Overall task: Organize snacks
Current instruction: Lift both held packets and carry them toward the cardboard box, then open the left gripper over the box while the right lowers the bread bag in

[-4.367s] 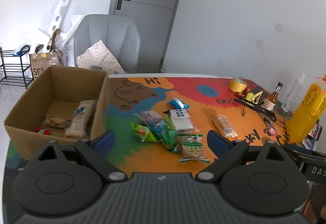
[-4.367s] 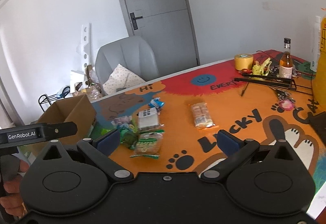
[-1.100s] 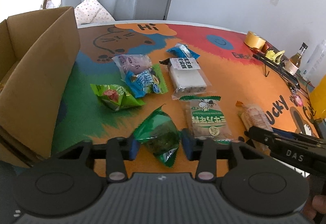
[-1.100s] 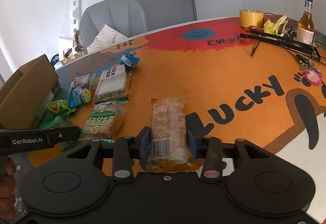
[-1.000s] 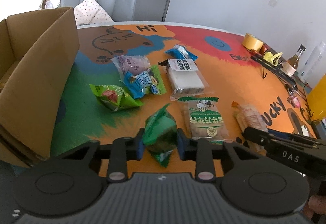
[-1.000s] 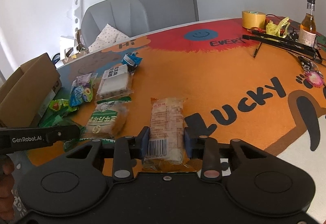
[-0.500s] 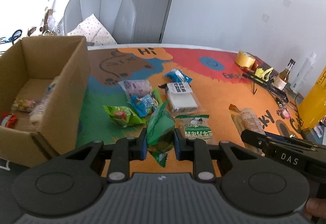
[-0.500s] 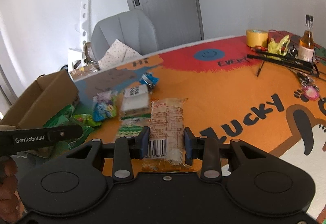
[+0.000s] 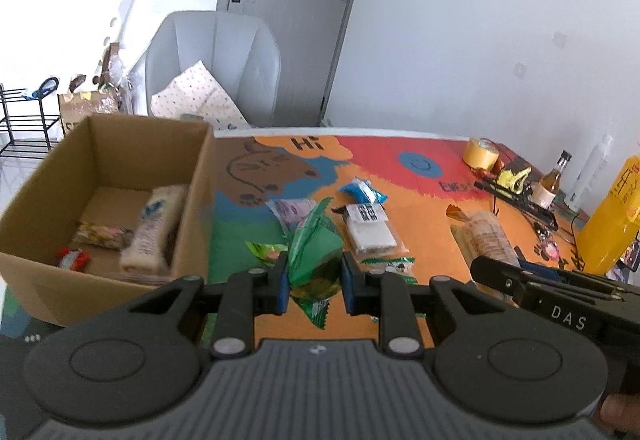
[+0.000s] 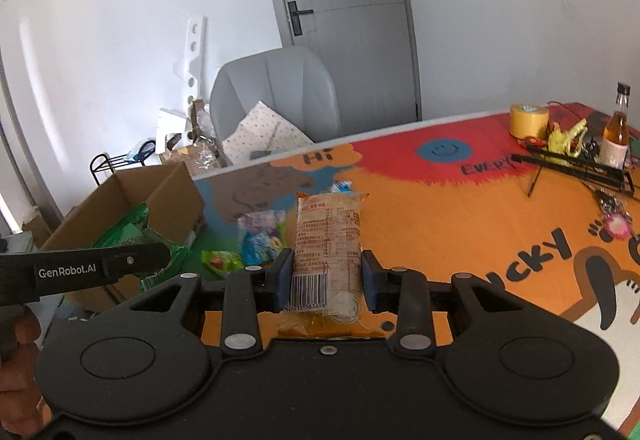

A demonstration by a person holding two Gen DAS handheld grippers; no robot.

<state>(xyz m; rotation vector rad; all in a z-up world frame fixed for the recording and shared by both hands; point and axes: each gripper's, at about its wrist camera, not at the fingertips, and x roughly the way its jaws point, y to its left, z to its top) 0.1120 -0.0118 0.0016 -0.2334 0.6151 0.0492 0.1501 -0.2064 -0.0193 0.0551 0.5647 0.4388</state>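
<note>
**Two snacks in hand, several still on the table**

We hold a snack in each claw. Our left gripper (image 9: 313,280) is pinched on a green packet (image 9: 314,252), and our right gripper (image 10: 325,280) is clamped on a long clear-wrapped pastry (image 10: 328,244); both hang clear above the table mat (image 10: 440,224).

The cardboard box (image 9: 60,300) sits at the left edge of the table, and it already holds three items: a pale long pack (image 9: 154,228), a small mottled bag (image 9: 102,238) and a red sweet (image 9: 72,258).

Left on the mat, as far as we can see, are a white block snack (image 9: 370,234), a blue packet (image 9: 362,192), a purple-and-blue pair (image 10: 260,232) and a small green bag (image 10: 218,260) (another green-edged pack lies mostly hidden behind the left fingers). We judge the job under halfway, with both held snacks due for the box next.
</note>
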